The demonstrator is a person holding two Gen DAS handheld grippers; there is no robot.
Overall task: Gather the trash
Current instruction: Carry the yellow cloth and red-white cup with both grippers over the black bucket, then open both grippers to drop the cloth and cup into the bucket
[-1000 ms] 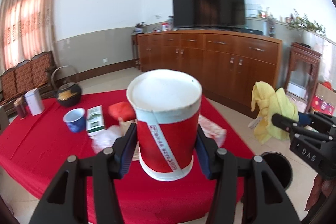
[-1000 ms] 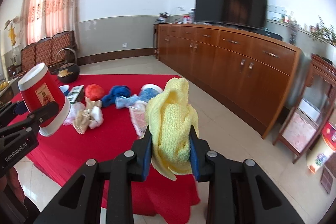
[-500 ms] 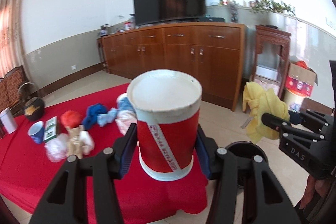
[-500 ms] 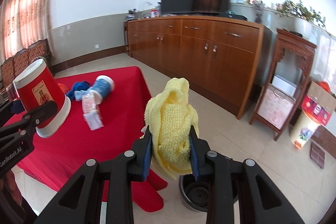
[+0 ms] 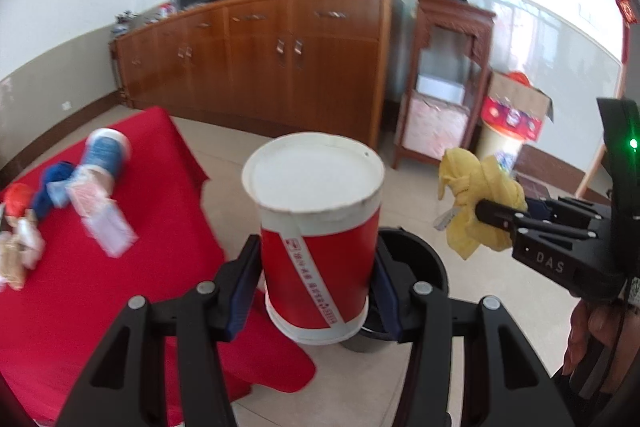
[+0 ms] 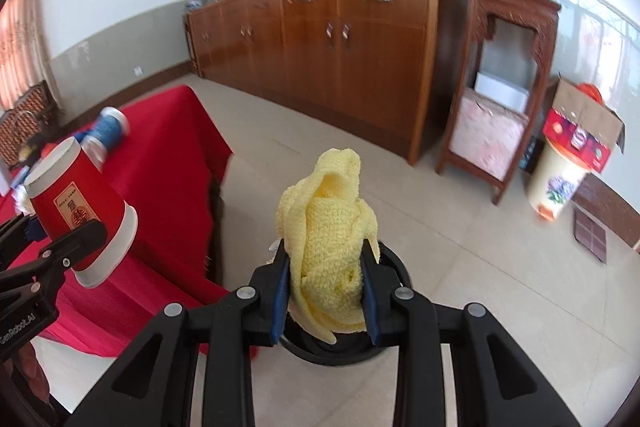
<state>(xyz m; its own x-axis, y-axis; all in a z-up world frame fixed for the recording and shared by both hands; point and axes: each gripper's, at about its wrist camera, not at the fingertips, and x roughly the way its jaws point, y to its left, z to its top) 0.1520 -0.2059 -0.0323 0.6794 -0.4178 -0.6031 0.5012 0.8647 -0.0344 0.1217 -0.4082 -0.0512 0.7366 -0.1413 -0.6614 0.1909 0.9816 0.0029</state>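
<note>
My left gripper (image 5: 316, 281) is shut on a red paper cup (image 5: 318, 239) with a white rim, held bottom-up over the floor. The cup also shows in the right wrist view (image 6: 78, 211), at the left. My right gripper (image 6: 325, 291) is shut on a crumpled yellow cloth (image 6: 330, 251); the cloth also shows in the left wrist view (image 5: 478, 203), at the right. A black round bin (image 5: 416, 259) stands on the floor beside the table, just behind and below the cup. In the right wrist view the bin (image 6: 394, 267) lies right under the cloth, mostly hidden.
A table with a red cloth (image 5: 120, 275) stands at the left, with a blue-and-white cup (image 5: 106, 149), blue and red rags and paper scraps on it. A wooden sideboard (image 6: 320, 47), a small wooden stand (image 6: 504, 87) and a cardboard box on a white bucket (image 6: 576, 147) line the far wall.
Both grippers have swung right, away from the table and toward the bin. The bin now sits right below the cup and the cloth. Both grips are unchanged.
</note>
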